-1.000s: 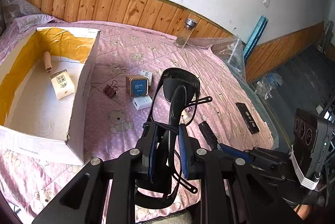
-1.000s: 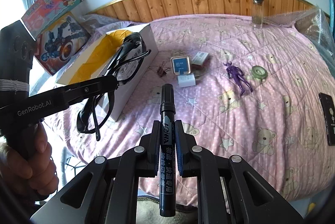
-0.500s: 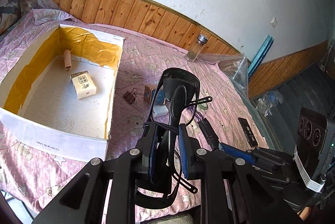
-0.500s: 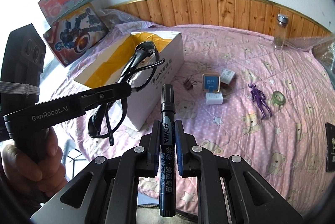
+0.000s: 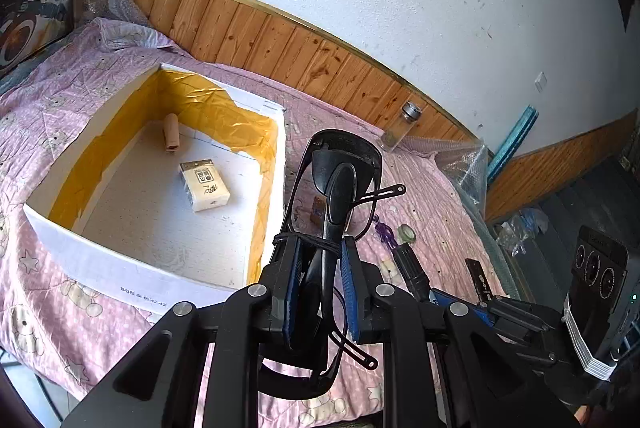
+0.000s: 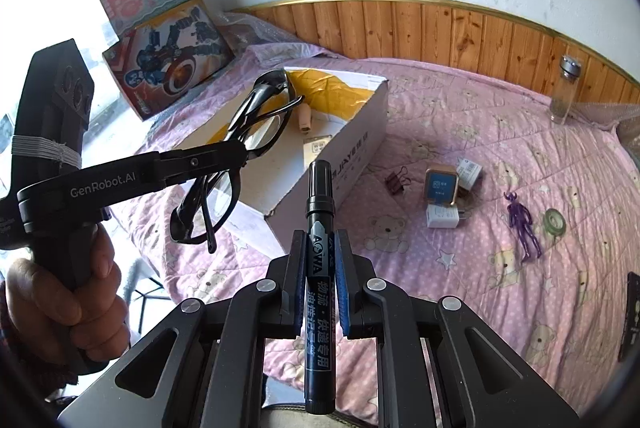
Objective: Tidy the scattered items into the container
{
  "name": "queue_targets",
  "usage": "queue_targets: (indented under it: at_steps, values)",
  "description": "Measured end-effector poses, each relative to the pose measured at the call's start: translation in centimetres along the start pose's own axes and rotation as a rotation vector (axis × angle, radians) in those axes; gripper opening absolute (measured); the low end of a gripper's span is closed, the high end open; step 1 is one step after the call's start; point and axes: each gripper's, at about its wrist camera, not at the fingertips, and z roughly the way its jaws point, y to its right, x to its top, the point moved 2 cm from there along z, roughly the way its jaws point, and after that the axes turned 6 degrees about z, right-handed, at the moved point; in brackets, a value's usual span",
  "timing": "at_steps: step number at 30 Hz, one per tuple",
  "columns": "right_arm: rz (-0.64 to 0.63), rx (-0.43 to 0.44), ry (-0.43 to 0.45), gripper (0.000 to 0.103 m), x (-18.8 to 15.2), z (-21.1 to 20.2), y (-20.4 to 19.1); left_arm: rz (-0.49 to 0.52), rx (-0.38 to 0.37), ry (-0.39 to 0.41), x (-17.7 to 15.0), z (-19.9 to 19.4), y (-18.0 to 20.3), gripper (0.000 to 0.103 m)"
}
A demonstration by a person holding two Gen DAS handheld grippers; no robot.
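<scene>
My left gripper (image 5: 318, 248) is shut on a pair of black glasses (image 5: 344, 148), held in the air just right of the open white box (image 5: 100, 264) with yellow tape inside. A small white packet (image 5: 204, 184) and a tan cylinder (image 5: 172, 132) lie in the box. My right gripper (image 6: 318, 244) is shut on a black marker (image 6: 320, 196), pointing at the box's near corner (image 6: 360, 140). In the right wrist view the left gripper (image 6: 240, 156) carries the glasses (image 6: 256, 124) above the box's near rim, with a hand on its grip.
On the pink bedspread lie a binder clip (image 6: 396, 180), a blue-faced tan box (image 6: 441, 186), a white charger (image 6: 442, 218), a purple figure (image 6: 522, 224), a tape roll (image 6: 554, 222) and a black remote (image 6: 631, 316). A glass bottle (image 6: 564, 94) stands by the wooden wall panel.
Both grippers have swung left toward the box, each keeping its hold. The glasses now hang by the box's right wall, and the marker points at its near corner.
</scene>
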Motion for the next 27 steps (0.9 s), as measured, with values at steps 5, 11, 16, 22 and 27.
queue_targets:
  at_steps: [5, 11, 16, 22, 27]
  values:
    - [-0.025, 0.024, 0.008, 0.013, 1.2, 0.3, -1.3, -0.018, 0.023, 0.028, 0.9, -1.2, -1.4, 0.02]
    - [-0.069, 0.052, 0.015, 0.013, 2.3, 0.8, -3.4, -0.031, 0.047, 0.055, 1.8, -2.3, -2.8, 0.02]
    - [-0.088, 0.071, 0.014, 0.013, 3.0, 1.5, -4.6, -0.036, 0.069, 0.073, 2.8, -3.1, -3.9, 0.02]
    - [-0.103, 0.084, 0.015, 0.013, 4.1, 2.1, -5.5, -0.036, 0.096, 0.095, 4.0, -4.0, -5.4, 0.02]
    - [-0.108, 0.099, 0.009, 0.013, 4.9, 3.1, -6.2, -0.037, 0.113, 0.104, 4.8, -4.3, -6.5, 0.02]
